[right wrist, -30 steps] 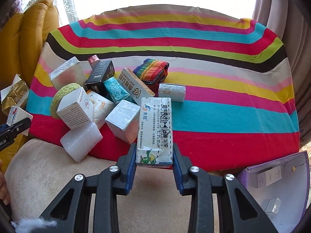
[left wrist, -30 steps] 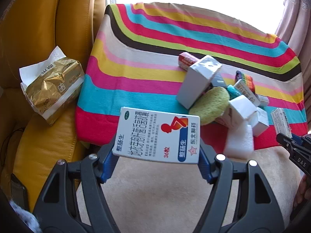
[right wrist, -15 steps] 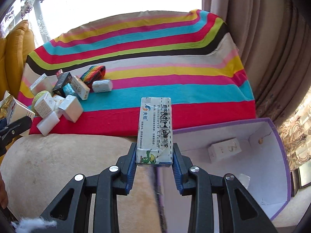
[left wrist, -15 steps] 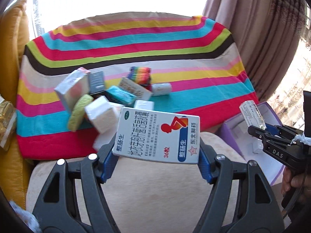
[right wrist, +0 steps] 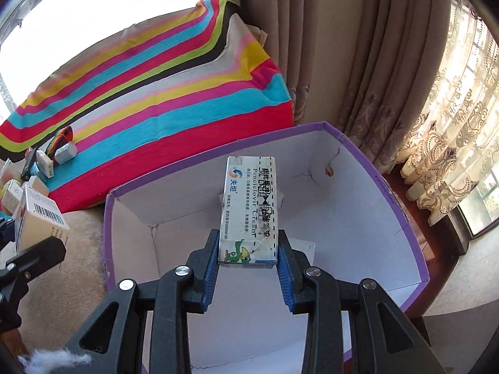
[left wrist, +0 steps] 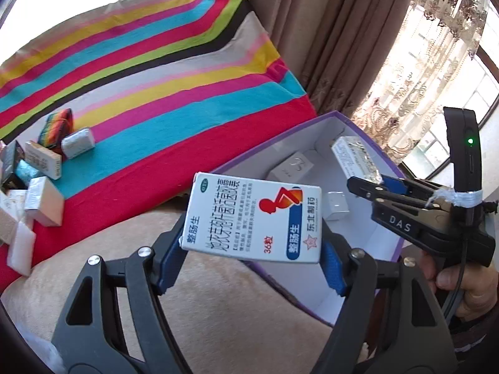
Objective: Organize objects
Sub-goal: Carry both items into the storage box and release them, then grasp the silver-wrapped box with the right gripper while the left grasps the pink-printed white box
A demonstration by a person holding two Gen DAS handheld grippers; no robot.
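You've swung both boxes from the pile to the bin (right wrist: 418, 218). Your right gripper (right wrist: 248, 261) clamps its cream box (right wrist: 249, 205) over the bin. Your left fingers (left wrist: 332, 265) are opening around the pill box (left wrist: 255, 218), near the bin's edge.

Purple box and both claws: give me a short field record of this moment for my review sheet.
left claw: jaws opening, wide medicine box between them, at the box's near rim
right claw: shut on narrow cream carton, over the box interior
purple box: open, white inside, a few small white boxes on its floor
striped cloth: remaining items clustered at its left end
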